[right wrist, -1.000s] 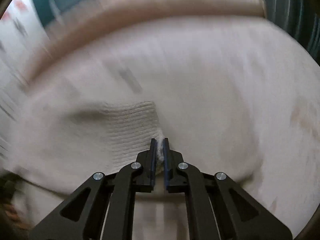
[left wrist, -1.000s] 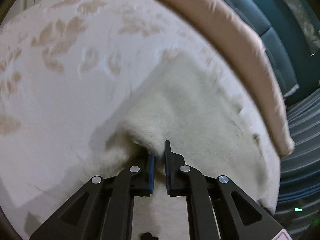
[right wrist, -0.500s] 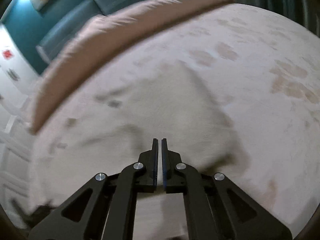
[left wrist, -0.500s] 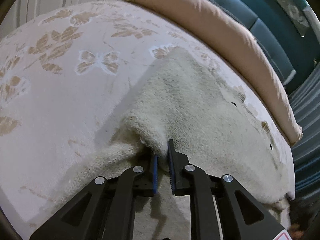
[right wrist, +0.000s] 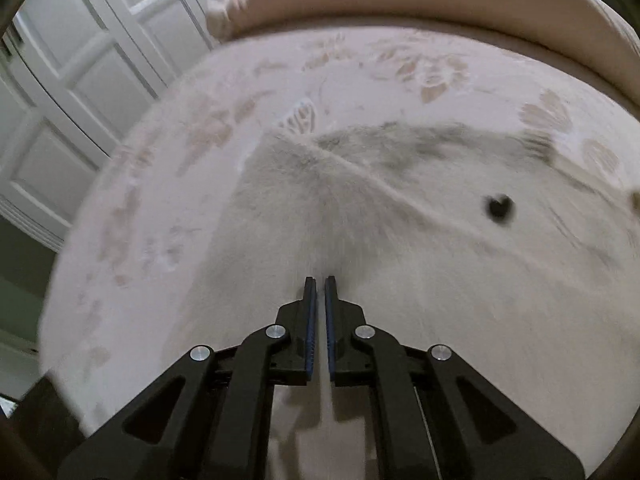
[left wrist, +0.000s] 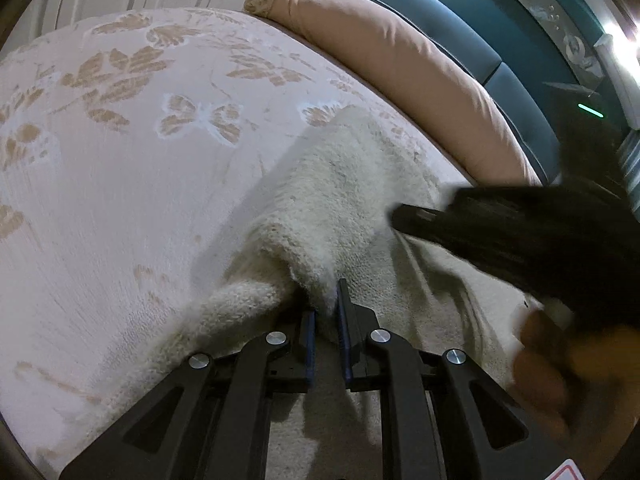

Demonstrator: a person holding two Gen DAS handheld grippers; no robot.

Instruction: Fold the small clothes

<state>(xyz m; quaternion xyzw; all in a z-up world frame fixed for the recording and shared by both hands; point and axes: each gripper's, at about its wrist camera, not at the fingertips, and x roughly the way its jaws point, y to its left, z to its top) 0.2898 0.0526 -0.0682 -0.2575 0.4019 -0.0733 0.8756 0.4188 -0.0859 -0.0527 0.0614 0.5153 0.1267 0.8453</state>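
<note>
Left hand-held gripper (left wrist: 326, 312): jaws a little apart with a fold of the cream knit (left wrist: 340, 184) between them; the blue pads seem to press on the fold, so it is gripping the knit
Right hand-held gripper (right wrist: 319, 294): jaws closed, only a thin slit between the blue pads, nothing between them; tips point down at the knit (right wrist: 400, 240)
Knit and left hand-held gripper: the knit lies spread on the bed (left wrist: 120, 160), reaching away from the tips and off to their right; one bunched edge rises from the bed into the jaws
Knit and right hand-held gripper: the knit fills the middle of its view, right in front of and under the tips; whether the tips touch it cannot be told
Only in left view: the right hand-held gripper (left wrist: 404, 216) as a dark blurred shape over the knit, with a blurred hand (left wrist: 548, 364) below it; teal headboard (left wrist: 480, 40)
Only in right view: a small dark heart mark (right wrist: 498, 208) on the knit, a diagonal crease across it, white panelled doors (right wrist: 80, 80)
Both views: beige bolster (left wrist: 400, 68) along the far edge of the bed, leaf and butterfly pattern on the cover
</note>
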